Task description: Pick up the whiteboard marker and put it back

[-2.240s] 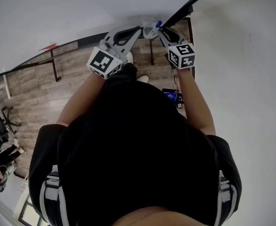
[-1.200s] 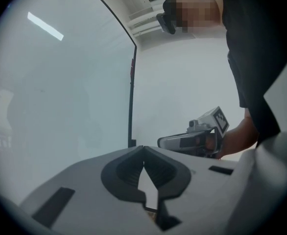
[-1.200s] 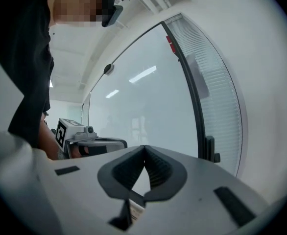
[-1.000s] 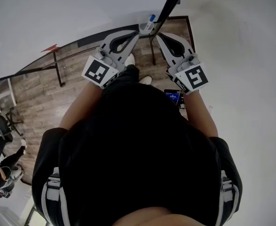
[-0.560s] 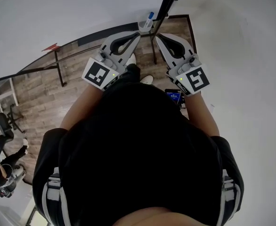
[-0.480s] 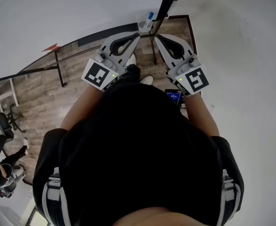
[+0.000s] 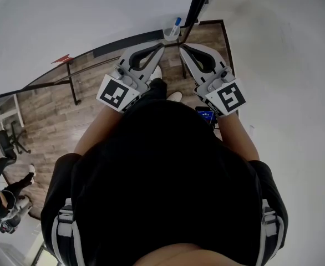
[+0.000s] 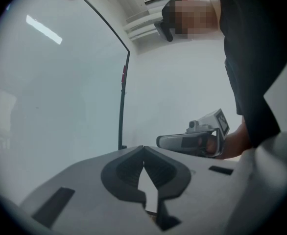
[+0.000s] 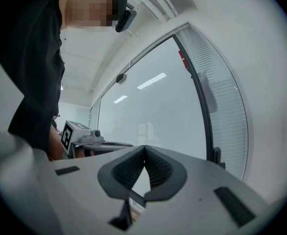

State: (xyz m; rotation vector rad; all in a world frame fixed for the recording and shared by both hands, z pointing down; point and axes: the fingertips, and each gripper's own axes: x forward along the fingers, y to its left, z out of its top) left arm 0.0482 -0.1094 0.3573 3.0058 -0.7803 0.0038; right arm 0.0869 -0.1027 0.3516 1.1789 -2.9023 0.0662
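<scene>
- The whiteboard marker (image 7: 176, 24) stands in its holder (image 7: 169, 36) at 12 o'clock, seemingly put back.
- The left gripper (image 7: 161, 45) and right gripper (image 7: 181, 46) are both clenched and empty.
- Withdraw toward 6 o'clock, avoiding the holder.

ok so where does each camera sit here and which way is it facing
Head view: on the person's head, facing steeply down past their black shirt to the left gripper, right gripper and the whiteboard marker in its holder.
Left gripper view: on the left gripper, along its shut, empty jaws, tilted up at a white panel; the shirt shows.
Right gripper view: on the right gripper, along shut, empty jaws toward a glass panel; the shirt shows.
Shared: each gripper view catches the other gripper; the head view shows both.
</scene>
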